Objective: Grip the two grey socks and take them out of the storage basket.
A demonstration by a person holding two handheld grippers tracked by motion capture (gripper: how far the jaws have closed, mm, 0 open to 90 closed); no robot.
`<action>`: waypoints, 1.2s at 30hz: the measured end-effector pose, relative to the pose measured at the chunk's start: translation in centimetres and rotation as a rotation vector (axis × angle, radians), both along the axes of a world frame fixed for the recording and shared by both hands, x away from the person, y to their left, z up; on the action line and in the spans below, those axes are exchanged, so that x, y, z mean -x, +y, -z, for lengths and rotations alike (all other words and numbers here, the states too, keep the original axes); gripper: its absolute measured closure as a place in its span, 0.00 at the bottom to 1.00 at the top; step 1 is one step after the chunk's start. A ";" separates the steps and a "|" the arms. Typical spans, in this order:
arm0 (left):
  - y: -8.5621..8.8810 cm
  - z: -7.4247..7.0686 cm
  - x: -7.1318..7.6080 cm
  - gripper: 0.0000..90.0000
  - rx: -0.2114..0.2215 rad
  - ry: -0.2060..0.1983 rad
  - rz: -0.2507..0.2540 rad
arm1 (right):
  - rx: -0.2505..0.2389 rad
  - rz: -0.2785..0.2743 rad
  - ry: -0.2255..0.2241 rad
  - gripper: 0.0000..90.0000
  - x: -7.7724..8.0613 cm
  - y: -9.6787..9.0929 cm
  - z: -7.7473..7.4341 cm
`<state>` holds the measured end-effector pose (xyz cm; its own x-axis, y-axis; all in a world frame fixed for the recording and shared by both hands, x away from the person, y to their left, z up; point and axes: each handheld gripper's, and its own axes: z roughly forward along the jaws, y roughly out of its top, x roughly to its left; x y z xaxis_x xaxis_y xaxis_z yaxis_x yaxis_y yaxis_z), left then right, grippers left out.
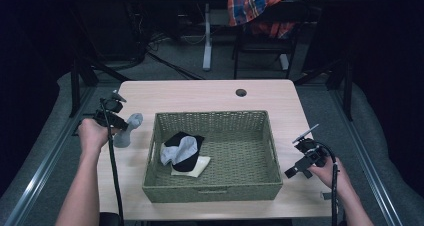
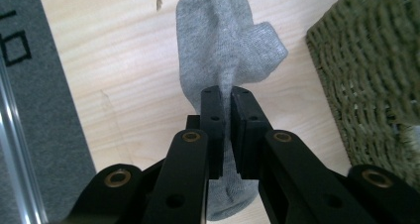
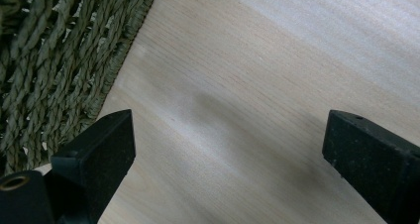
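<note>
A grey sock (image 1: pixel 128 131) hangs just left of the woven basket (image 1: pixel 210 191), its lower end on or close above the wooden table (image 1: pixel 200 93). My left gripper (image 1: pixel 121 128) is shut on it. In the left gripper view the two jaws (image 2: pixel 226 92) pinch the middle of the sock (image 2: pixel 223 40), and the basket wall (image 2: pixel 366 65) stands at the right. My right gripper (image 1: pixel 295 164) is held low over the table right of the basket. Its jaws (image 3: pixel 230 135) stand wide open over bare wood, with the basket's side (image 3: pixel 59 60) at the left.
Inside the basket lie a black sock (image 1: pixel 186 147), a pale grey one (image 1: pixel 177 151) and a cream one (image 1: pixel 196 167). A cable hole (image 1: pixel 241 92) sits near the table's far edge. Behind the table stands a chair draped with plaid cloth (image 1: pixel 255 8).
</note>
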<state>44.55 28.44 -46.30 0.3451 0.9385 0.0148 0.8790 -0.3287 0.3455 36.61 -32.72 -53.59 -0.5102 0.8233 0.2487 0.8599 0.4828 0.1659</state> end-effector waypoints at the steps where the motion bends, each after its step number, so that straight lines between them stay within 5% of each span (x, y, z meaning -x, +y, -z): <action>1: 0.1 0.3 0.1 0.95 -0.006 0.012 0.001 | 0.000 0.000 -0.001 0.07 0.0 0.0 0.0; 11: 0.7 2.8 0.8 0.95 0.024 0.028 -0.040 | -0.013 0.028 -0.014 0.07 0.1 0.1 0.2; 36: 1.0 5.9 0.5 0.91 0.044 0.127 -0.063 | 0.007 -0.007 0.003 0.07 0.0 0.0 0.1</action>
<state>44.06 29.49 -52.15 0.2816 0.9572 -0.0665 0.9350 -0.2581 0.2431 36.65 -32.68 -53.67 -0.5150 0.8215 0.2446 0.8571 0.4898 0.1596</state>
